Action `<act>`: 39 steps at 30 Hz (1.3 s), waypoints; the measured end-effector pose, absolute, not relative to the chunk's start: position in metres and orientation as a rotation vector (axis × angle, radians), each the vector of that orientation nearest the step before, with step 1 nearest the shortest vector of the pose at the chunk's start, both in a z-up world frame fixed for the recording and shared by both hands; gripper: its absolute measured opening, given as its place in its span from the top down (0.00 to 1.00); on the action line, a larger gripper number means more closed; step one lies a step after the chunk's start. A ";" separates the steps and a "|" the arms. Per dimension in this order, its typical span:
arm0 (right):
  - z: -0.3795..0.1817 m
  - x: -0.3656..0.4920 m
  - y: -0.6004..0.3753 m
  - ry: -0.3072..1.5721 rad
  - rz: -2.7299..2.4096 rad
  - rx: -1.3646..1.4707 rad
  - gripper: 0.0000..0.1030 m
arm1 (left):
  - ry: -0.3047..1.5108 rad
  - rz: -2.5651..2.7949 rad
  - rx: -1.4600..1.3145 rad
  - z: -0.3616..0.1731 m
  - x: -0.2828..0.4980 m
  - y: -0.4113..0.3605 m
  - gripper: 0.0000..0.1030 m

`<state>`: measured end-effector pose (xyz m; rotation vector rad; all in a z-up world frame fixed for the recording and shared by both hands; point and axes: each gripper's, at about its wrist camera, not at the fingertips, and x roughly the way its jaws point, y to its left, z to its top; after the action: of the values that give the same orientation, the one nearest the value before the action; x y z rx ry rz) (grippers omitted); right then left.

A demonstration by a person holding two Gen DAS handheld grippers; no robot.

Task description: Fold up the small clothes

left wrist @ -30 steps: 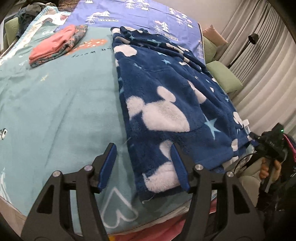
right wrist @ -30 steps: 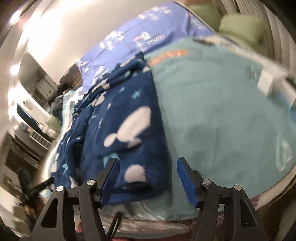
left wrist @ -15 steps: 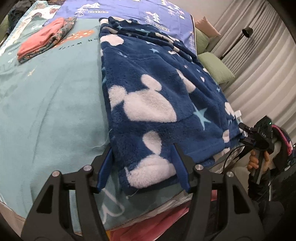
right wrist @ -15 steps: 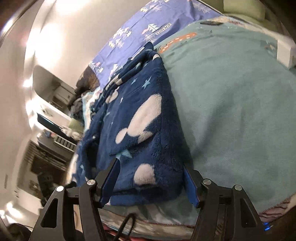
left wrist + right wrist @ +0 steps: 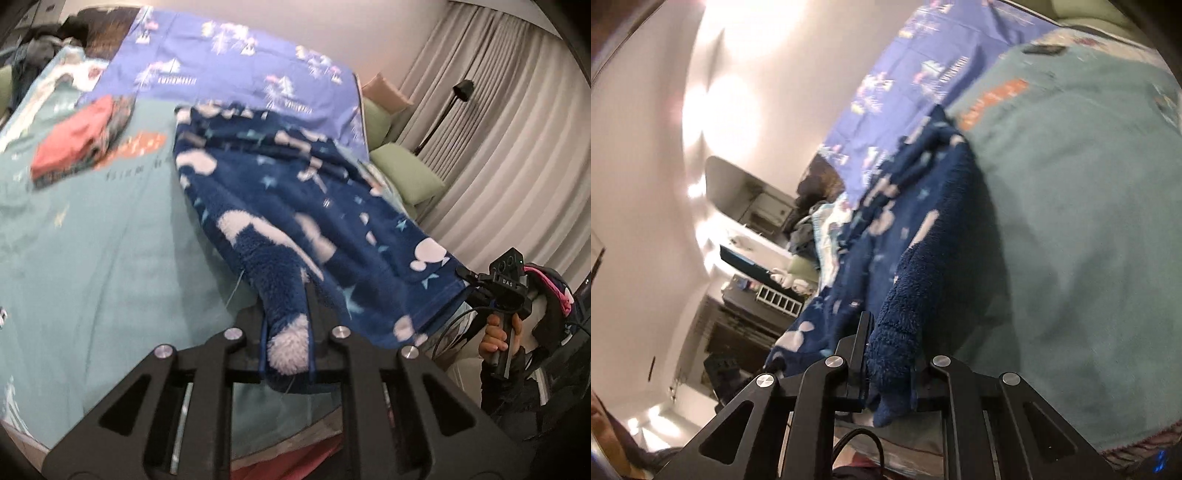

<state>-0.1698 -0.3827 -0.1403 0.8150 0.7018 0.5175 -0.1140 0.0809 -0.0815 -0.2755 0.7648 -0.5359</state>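
A dark blue fleece garment (image 5: 295, 206) with white mouse-head shapes and stars lies spread on the teal blanket (image 5: 92, 240). My left gripper (image 5: 286, 332) is shut on its near left corner and lifts it a little. My right gripper (image 5: 890, 354) is shut on the other near corner of the same garment (image 5: 923, 236), which also rises off the blanket (image 5: 1089, 221). The right gripper shows in the left wrist view (image 5: 498, 284) at the garment's right edge, held by a hand.
A folded pink and patterned pile (image 5: 81, 140) lies at the far left of the bed. A purple sheet (image 5: 240, 66) covers the headboard end. Green pillows (image 5: 406, 177) and curtains (image 5: 498, 129) are on the right. Dark furniture (image 5: 750, 302) stands beside the bed.
Both grippers have closed on the near corners of the blue garment and raised them off the blanket. Earlier they were open around those corners.
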 end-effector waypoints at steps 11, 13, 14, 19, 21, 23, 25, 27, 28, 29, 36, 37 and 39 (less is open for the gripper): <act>-0.112 -0.154 -0.385 0.639 0.638 0.842 0.86 | 0.690 -0.538 -0.347 -0.055 -0.103 0.097 0.84; -0.102 -0.148 -0.387 0.614 0.652 0.853 0.86 | 0.648 -0.540 -0.360 -0.044 -0.099 0.098 0.84; -0.098 -0.144 -0.388 0.605 0.655 0.856 0.86 | 0.632 -0.541 -0.368 -0.040 -0.096 0.098 0.84; -0.071 -0.123 -0.391 0.551 0.666 0.846 0.86 | 0.552 -0.539 -0.386 -0.009 -0.074 0.098 0.84; -0.058 -0.116 -0.392 0.526 0.670 0.833 0.86 | 0.526 -0.535 -0.364 0.002 -0.066 0.095 0.84; -0.045 -0.107 -0.393 0.502 0.678 0.821 0.86 | 0.505 -0.525 -0.337 0.012 -0.058 0.091 0.84; -0.031 -0.098 -0.391 0.481 0.681 0.800 0.86 | 0.488 -0.509 -0.312 0.023 -0.048 0.087 0.84; -0.020 -0.087 -0.390 0.469 0.683 0.786 0.86 | 0.483 -0.490 -0.302 0.031 -0.039 0.085 0.84; -0.016 -0.082 -0.389 0.464 0.681 0.783 0.86 | 0.479 -0.483 -0.299 0.035 -0.033 0.084 0.84; -0.012 -0.075 -0.389 0.460 0.678 0.781 0.86 | 0.474 -0.478 -0.298 0.038 -0.029 0.084 0.84; 0.011 -0.037 -0.395 0.392 0.636 0.783 0.86 | 0.408 -0.402 -0.298 0.056 0.004 0.085 0.85; 0.016 -0.030 -0.396 0.382 0.627 0.779 0.86 | 0.402 -0.393 -0.297 0.059 0.012 0.084 0.85; 0.023 -0.016 -0.397 0.369 0.613 0.767 0.86 | 0.389 -0.371 -0.298 0.065 0.028 0.083 0.85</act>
<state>-0.0161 -0.3965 0.0229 0.7672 0.3694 0.6134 0.0276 0.0830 0.0645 -0.2975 0.3894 -0.3715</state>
